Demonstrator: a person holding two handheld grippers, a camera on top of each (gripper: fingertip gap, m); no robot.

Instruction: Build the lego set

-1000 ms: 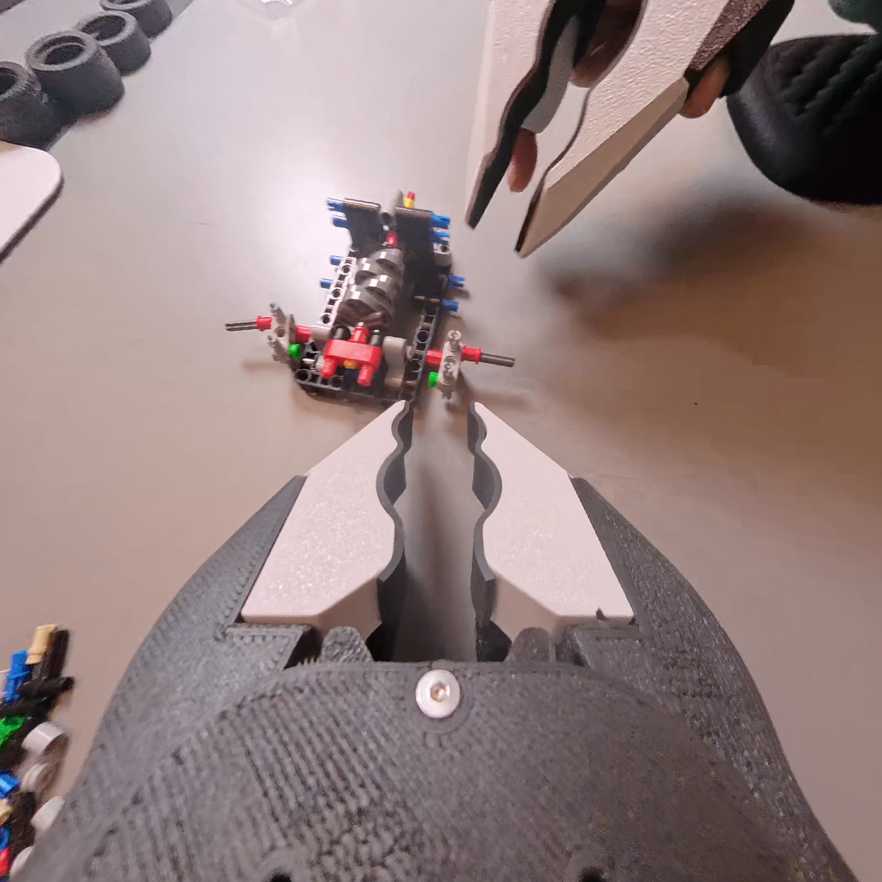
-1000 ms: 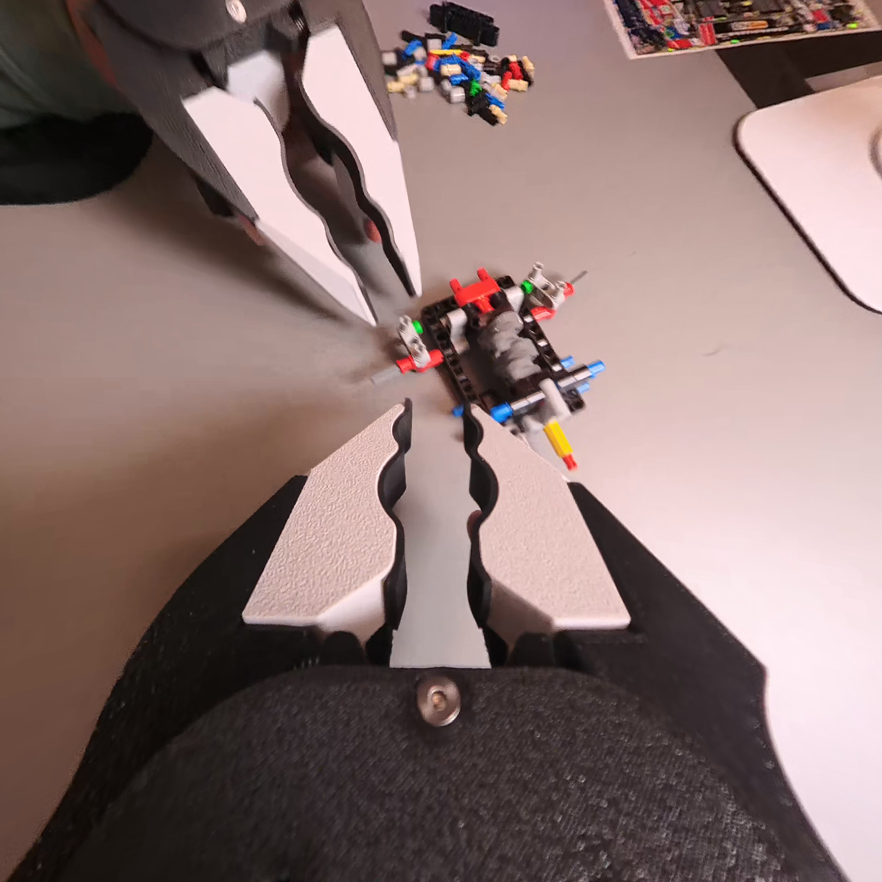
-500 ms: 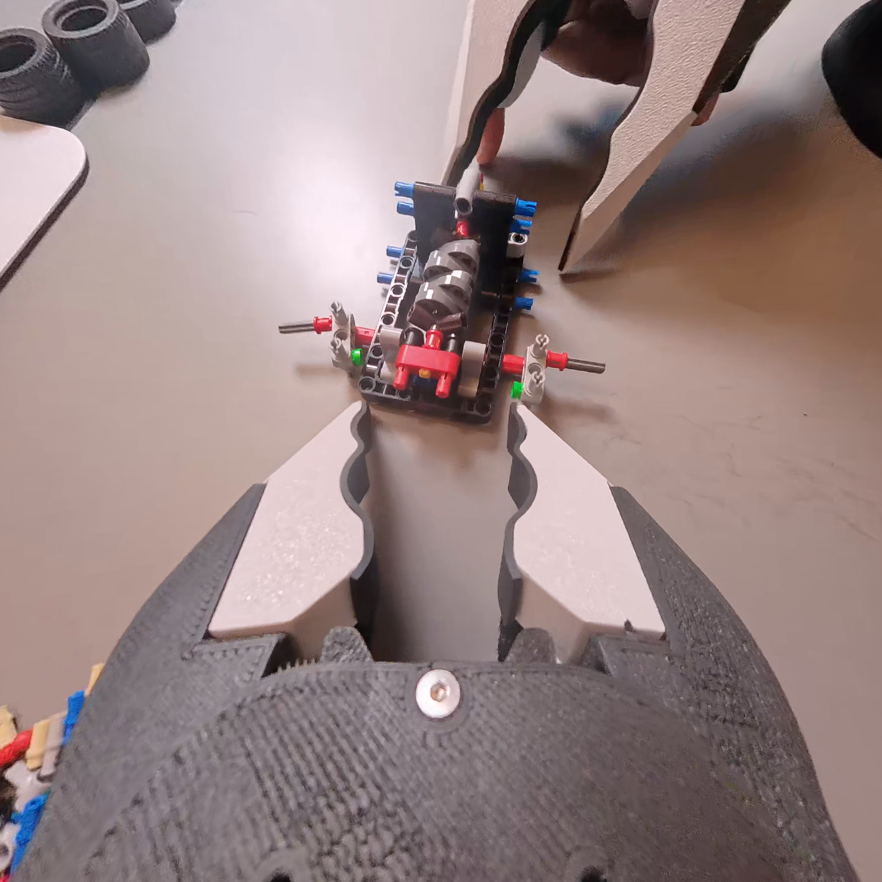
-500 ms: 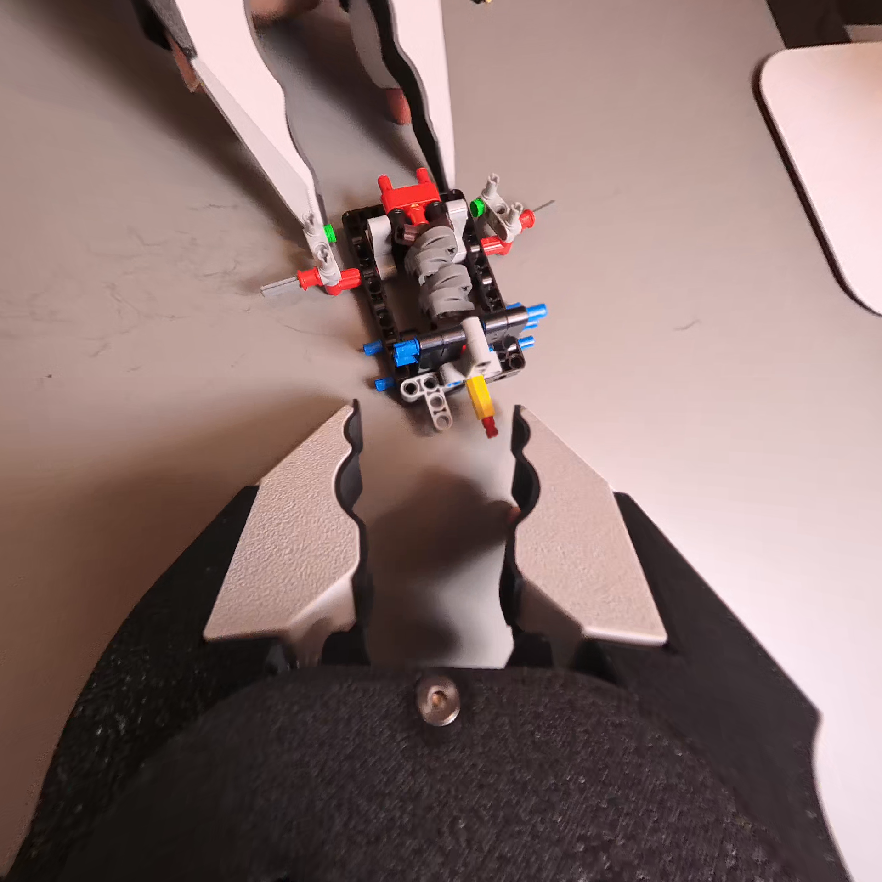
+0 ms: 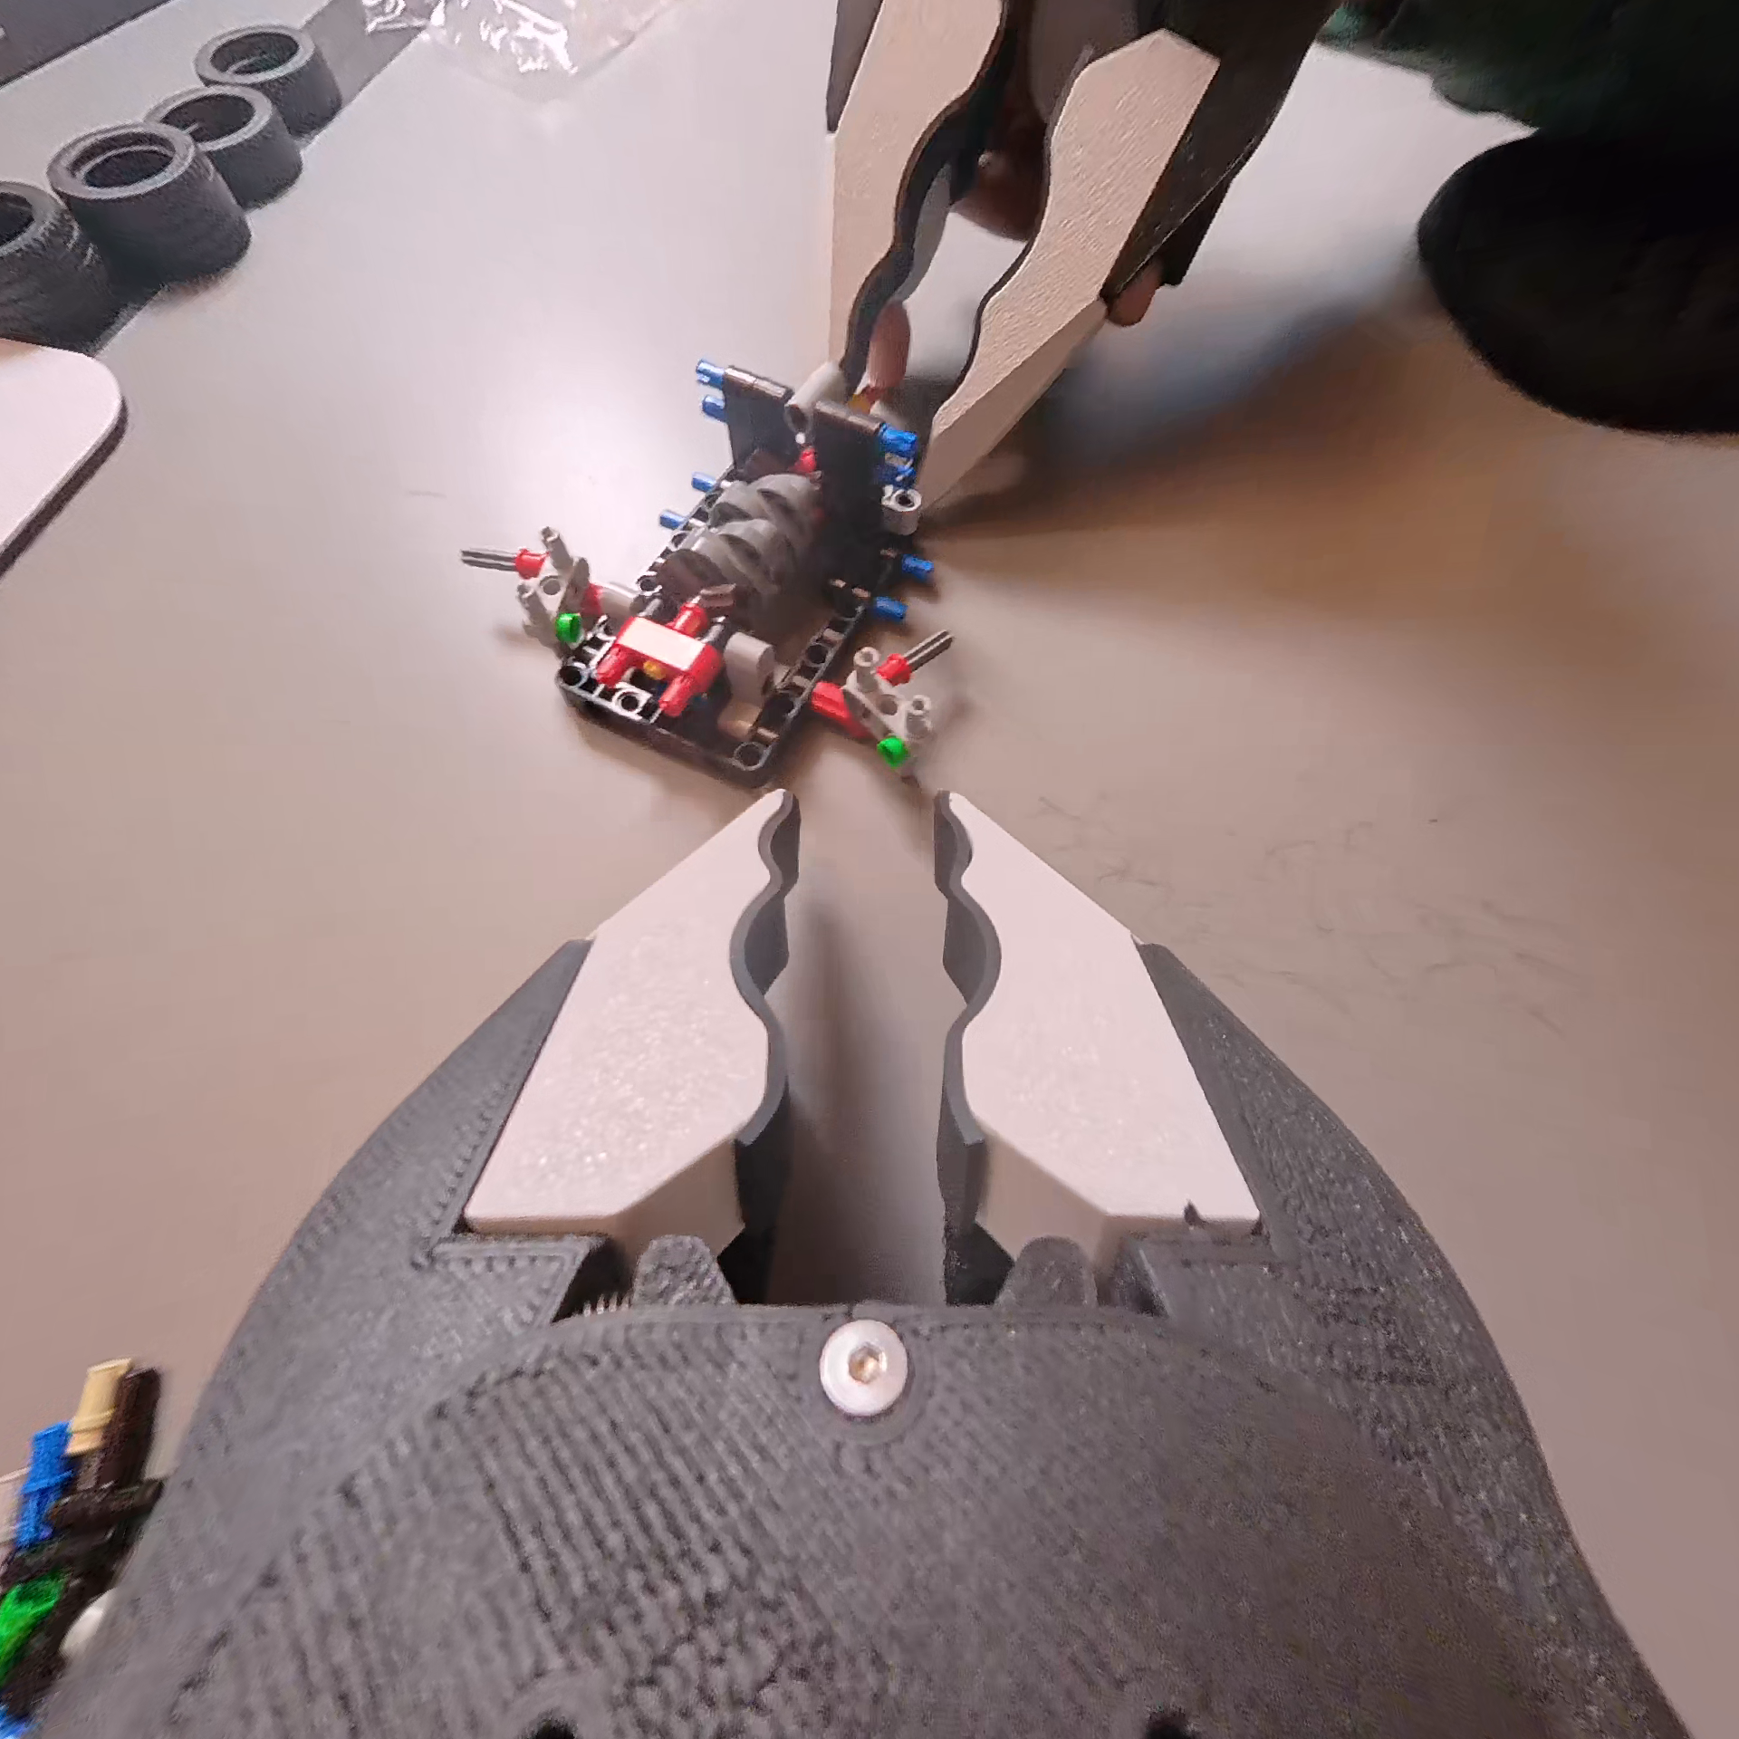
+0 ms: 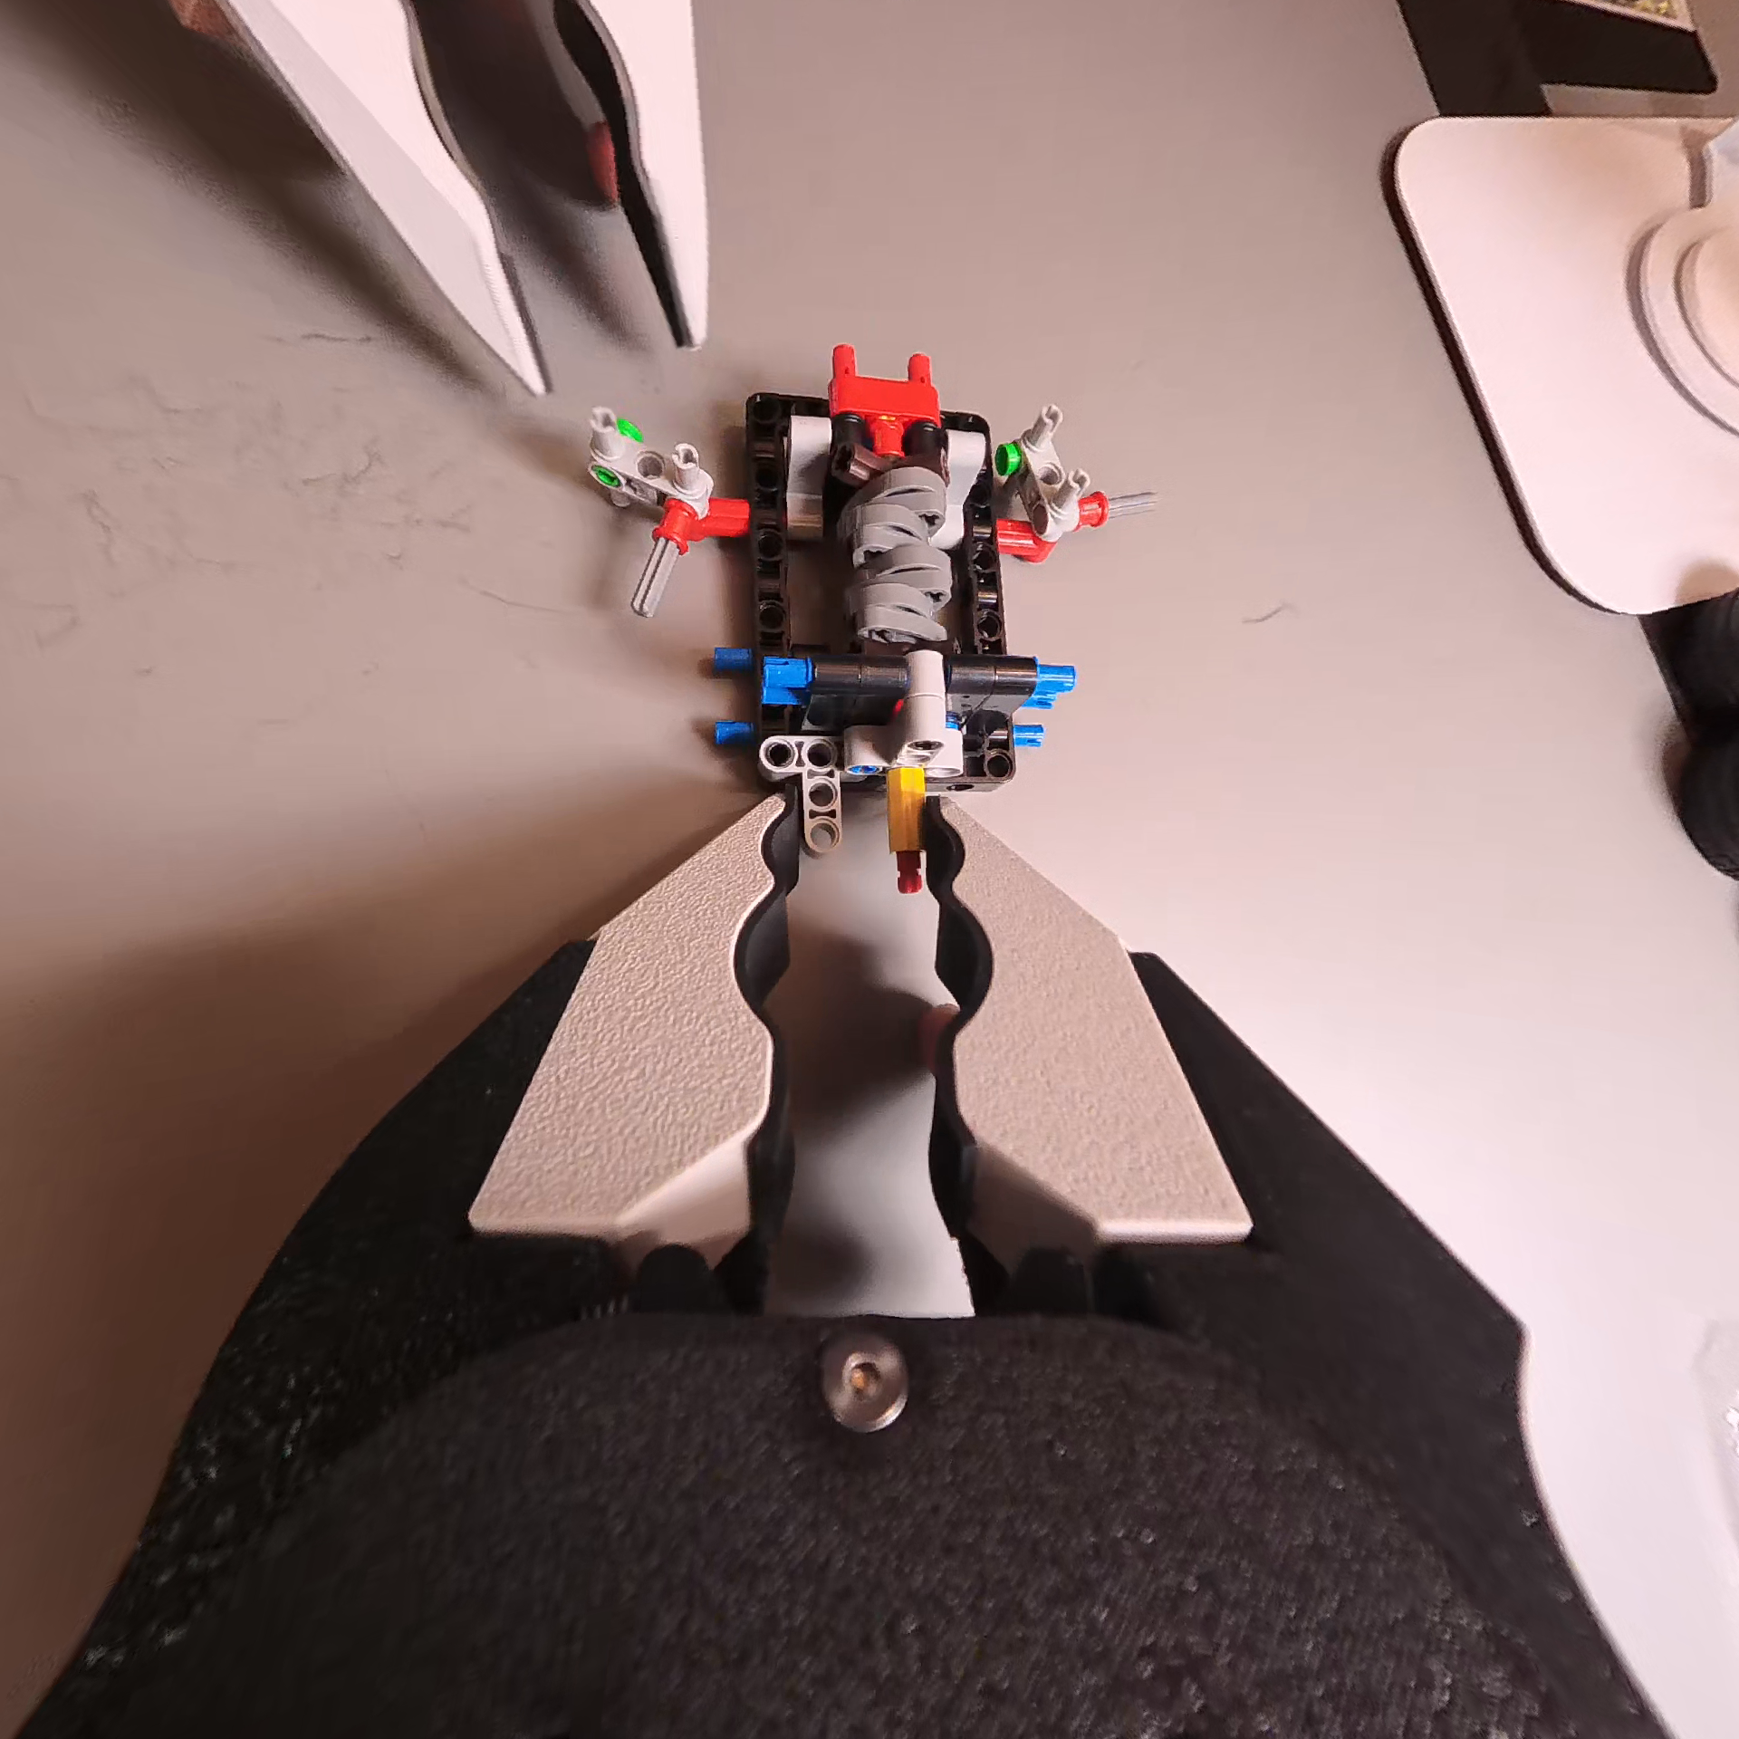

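- Sitting flat on the grey table (image 6: 1223, 282), the lego chassis (image 6: 880, 583) lies between the two grippers, its red block end toward the left one and its yellow-pin end toward the right one.
- It looks light and rigid in its black frame, likely to skid on the smooth top if pushed from one side only.
- The outriggers look fragile: the grey steering knuckles (image 6: 649, 466) on red pins stick out sideways and sit at different angles, so they probably swivel or pop off under load.
- The best hold seems to be across the black frame's long sides, clear of the blue pins (image 6: 1054, 676) and the grey worm gear (image 6: 894, 565).
- The right gripper (image 6: 861, 809) is partly open, its fingertips just at the chassis's near end; the grey angled beam (image 6: 821, 800) and the yellow pin (image 6: 905, 807) lie in the gap, apparently flanked and not clamped.
- The left gripper (image 5: 861, 809) is also partly open, holds nothing, and hovers just short of the red block (image 5: 659, 649) without touching.
- Loose parts (image 5: 66, 1506) and black tyres (image 5: 141, 188) lie well apart.
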